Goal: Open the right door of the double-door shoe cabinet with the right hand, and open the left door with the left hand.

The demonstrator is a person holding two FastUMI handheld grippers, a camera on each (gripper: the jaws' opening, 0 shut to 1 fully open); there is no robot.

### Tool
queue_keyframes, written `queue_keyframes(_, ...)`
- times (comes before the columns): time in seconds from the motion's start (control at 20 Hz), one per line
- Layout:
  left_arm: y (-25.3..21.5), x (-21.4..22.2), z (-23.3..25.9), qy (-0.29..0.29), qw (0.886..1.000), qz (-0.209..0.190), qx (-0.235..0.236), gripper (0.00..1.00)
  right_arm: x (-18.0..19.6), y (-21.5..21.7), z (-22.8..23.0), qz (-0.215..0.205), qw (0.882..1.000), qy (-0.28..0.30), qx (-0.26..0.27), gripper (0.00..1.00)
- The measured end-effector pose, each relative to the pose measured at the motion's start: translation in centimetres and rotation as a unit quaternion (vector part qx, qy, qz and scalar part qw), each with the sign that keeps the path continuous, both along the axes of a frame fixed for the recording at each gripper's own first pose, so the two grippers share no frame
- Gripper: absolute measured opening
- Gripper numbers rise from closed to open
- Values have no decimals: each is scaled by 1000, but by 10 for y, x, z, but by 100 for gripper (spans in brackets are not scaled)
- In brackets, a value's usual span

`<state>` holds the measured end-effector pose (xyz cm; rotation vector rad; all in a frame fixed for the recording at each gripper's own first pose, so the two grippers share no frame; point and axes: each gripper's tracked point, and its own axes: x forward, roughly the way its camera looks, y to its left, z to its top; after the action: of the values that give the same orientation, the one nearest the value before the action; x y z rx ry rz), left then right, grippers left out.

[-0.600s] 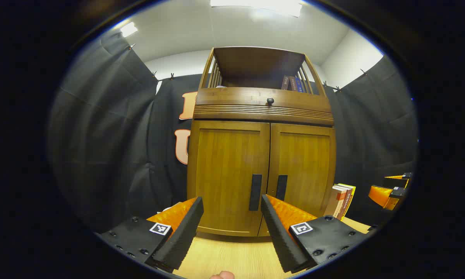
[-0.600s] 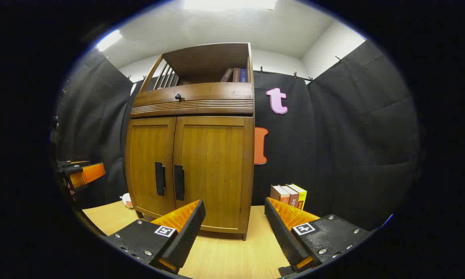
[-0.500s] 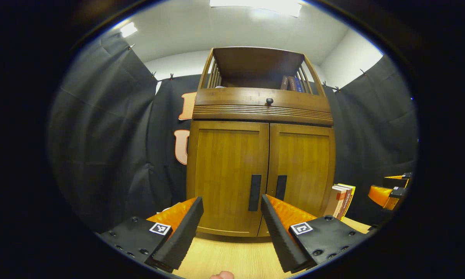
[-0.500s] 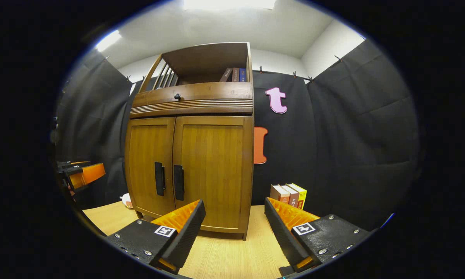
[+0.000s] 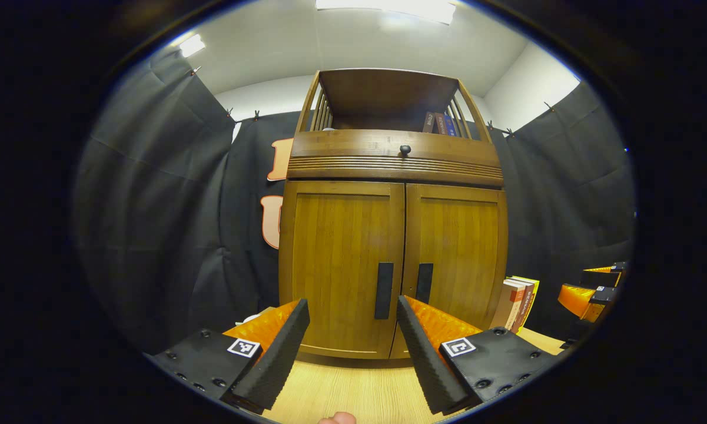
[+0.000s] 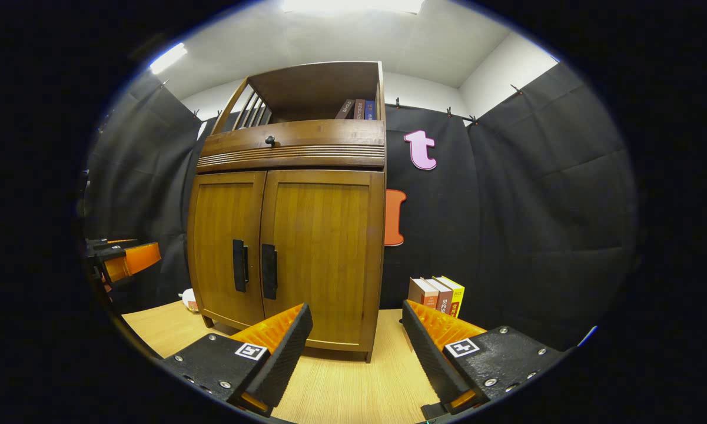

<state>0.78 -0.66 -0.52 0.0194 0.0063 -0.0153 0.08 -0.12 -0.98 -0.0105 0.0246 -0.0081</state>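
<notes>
The cabinet stands upright at the far side of the table, against the wall, its long axis vertical and its front facing both grippers. Both doors are closed: the left door and right door meet at the middle, each with a vertical handle beside the seam. The left gripper sits near, fingers spread wide, holding nothing, pointed at the seam. The right gripper is likewise wide and empty, aimed past the cabinet's right edge. Books stand right of the cabinet.
</notes>
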Motion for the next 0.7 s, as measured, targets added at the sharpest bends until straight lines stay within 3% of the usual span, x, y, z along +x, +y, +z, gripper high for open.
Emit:
queue_keyframes(0.05, 1, 1, -1, 0, 1000, 2, 1, 94, 0, 0, 1, 0, 1000, 0, 2, 98)
queue_keyframes(0.25, -3, 4, -6, 5, 1000, 3, -11, 96, -3, -4, 6, -4, 1000, -3, -1, 94)
queue_keyframes(0.55, -3, 0, -4, 2, 1000, 4, -4, 93, -4, -4, 8, -4, 1000, -5, 3, 94)
queue_keyframes(0.6, -4, 0, -5, 2, 1000, 4, -3, 93, -4, -3, 8, -3, 1000, -4, 6, 98)
queue_keyframes(0.7, -3, 0, -3, 0, 1000, 7, -5, 93, -6, -2, 13, -2, 1000, -10, 8, 94)
